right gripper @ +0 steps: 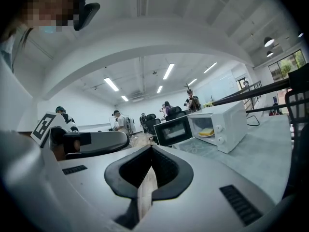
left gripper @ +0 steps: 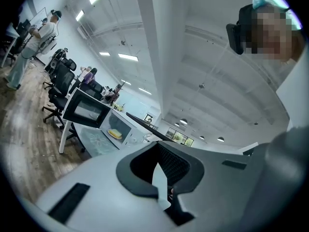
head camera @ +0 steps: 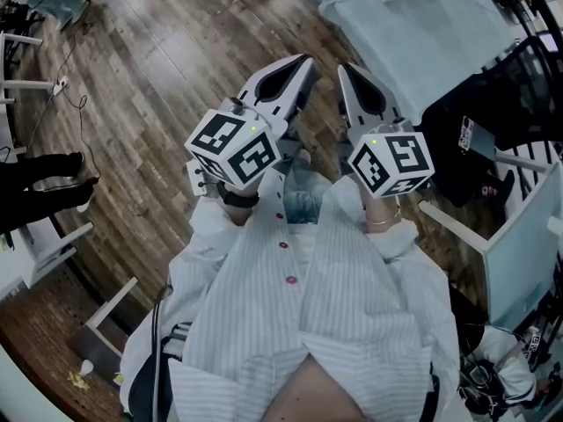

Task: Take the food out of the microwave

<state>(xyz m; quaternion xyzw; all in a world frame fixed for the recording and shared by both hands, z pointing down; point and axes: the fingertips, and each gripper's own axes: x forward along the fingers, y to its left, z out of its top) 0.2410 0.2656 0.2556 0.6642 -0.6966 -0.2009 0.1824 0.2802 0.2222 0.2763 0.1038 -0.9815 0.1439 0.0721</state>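
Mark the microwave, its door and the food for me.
microwave (right gripper: 236, 124), right gripper view, white side wall beside the knobs.
microwave door (right gripper: 175, 130), right gripper view, dark window, door open.
food (right gripper: 206, 132), right gripper view, yellow top, inside cavity.

Food (right gripper: 206, 132) lies inside microwave (right gripper: 235, 121), on table (right gripper: 263, 161).

Big open-plan office sort of room. The floor (head camera: 158, 51) is dark wood planks, with a white power strip (head camera: 60, 84) lying on it near some white desk legs (head camera: 22, 38). The ceiling (right gripper: 145, 42) is white, with long strip lights (right gripper: 111, 84) all on, plus a few round ones (left gripper: 183, 122). The far wall (right gripper: 87, 115) is plain white. Windows (right gripper: 285, 64) off to one side let daylight in. Black office chairs (left gripper: 60, 83) stand in a row, and there's a table with a pale patterned cover (right gripper: 256, 153).
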